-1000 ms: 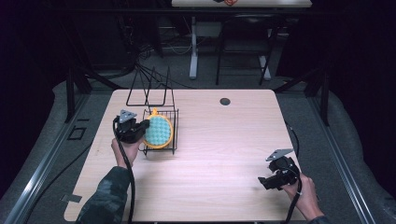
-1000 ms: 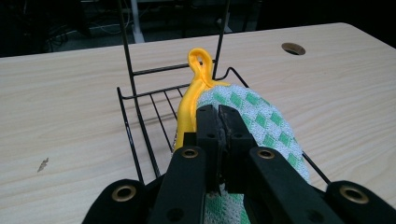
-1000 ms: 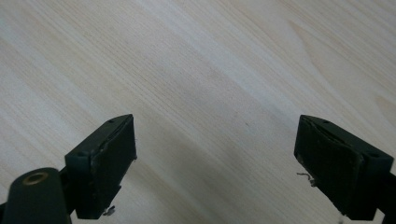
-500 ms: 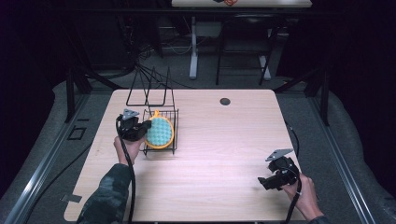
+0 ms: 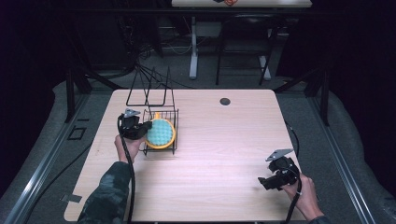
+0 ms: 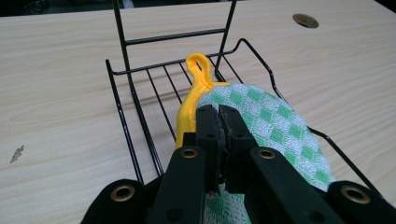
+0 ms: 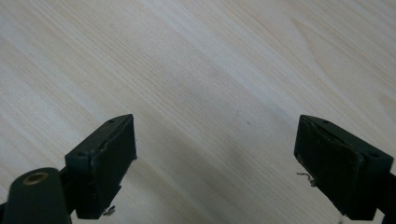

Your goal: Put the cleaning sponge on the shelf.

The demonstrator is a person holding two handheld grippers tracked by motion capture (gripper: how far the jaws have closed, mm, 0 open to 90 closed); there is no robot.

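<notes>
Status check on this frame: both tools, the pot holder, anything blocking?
Left tool shut on pot holder, over wire rack. Right tool open, holding nothing, above bare table. Nothing in the way.

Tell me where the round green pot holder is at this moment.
In the high view, the pot holder sits in the black wire basket on the table's left side, pinched at its near edge by the left gripper.

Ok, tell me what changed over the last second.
Little: the left claw, shut on the green checked pot holder, edged slightly toward the wire basket. The open right claw stayed put above the table.
</notes>
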